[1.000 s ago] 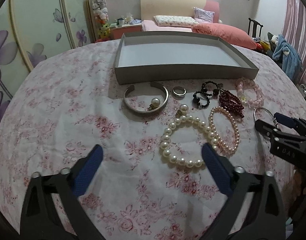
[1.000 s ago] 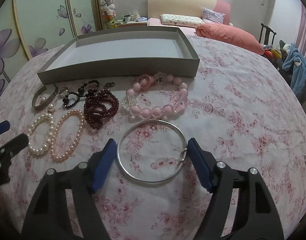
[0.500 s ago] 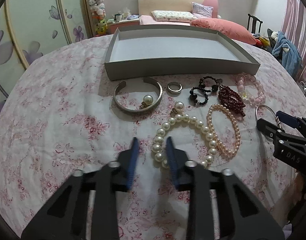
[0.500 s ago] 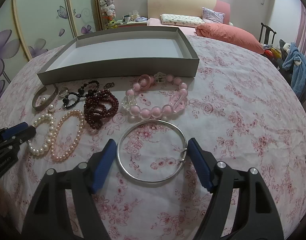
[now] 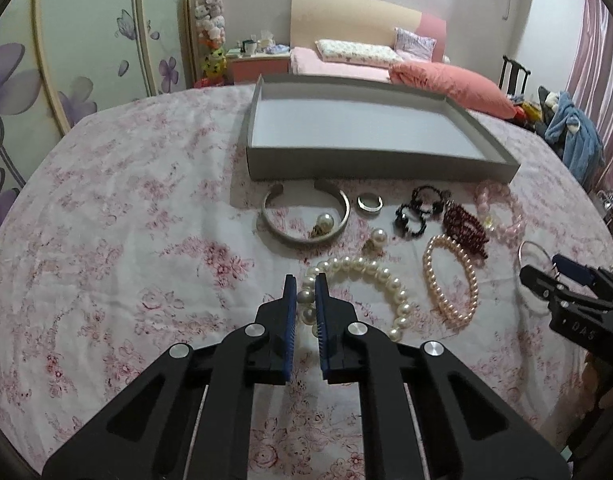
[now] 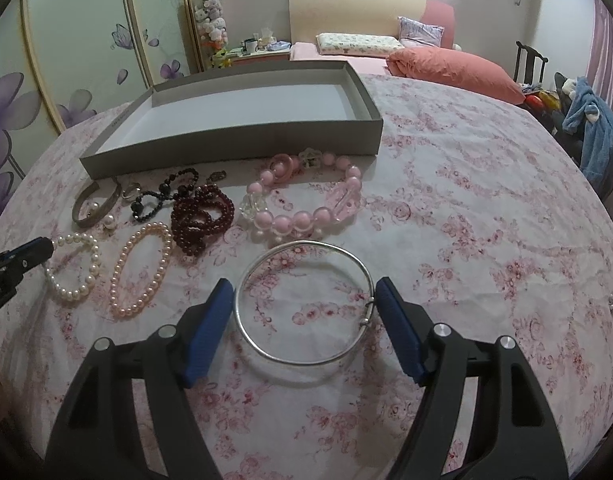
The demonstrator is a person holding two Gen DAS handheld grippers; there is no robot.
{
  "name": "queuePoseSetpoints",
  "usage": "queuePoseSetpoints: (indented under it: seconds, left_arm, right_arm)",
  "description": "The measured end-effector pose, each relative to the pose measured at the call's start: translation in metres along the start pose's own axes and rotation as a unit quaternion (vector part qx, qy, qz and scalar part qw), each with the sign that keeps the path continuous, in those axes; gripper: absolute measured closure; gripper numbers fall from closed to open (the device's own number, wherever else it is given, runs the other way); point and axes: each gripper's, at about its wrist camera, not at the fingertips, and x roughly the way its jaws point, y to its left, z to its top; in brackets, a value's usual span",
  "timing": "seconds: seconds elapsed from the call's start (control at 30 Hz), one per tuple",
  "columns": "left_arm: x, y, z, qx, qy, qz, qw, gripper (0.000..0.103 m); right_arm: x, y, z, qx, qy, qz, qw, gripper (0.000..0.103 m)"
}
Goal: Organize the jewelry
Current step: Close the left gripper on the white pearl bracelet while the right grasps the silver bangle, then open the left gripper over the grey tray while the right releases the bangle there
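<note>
My left gripper is shut on the near left part of the white pearl bracelet, which rests on the floral cloth. Beside it lies a pinkish pearl bracelet. My right gripper stands open, low over the cloth, its blue pads on either side of the thin silver bangle, which lies flat. Behind the jewelry stands the empty grey tray. At the left edge of the right wrist view, the left gripper touches the white pearl bracelet.
In front of the tray lie a silver cuff, a small ring, two pearl earrings, black beads, dark red beads and a big pink bead bracelet. A bed and a chair stand behind.
The left gripper's jaws have gone from wide open to shut on the white pearl bracelet. The right gripper has stayed around the silver bangle.
</note>
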Motion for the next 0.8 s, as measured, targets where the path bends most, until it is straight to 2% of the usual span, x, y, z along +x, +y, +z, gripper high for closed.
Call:
queuePoseSetpoints:
  seconds: [0.37,0.8]
  left_arm:
    - [-0.024,-0.003,0.009,-0.008,-0.05,-0.024,0.9984,0.093]
    - [-0.05,-0.012,0.023,-0.007,-0.104,-0.044,0.9936,0.093]
  right_arm:
    - [-0.013,0.004,-0.002,0.0,-0.021,0.013,1.0,0.032]
    - [-0.033,0.013,0.013,0.005,-0.07,0.03,0.997,0.032]
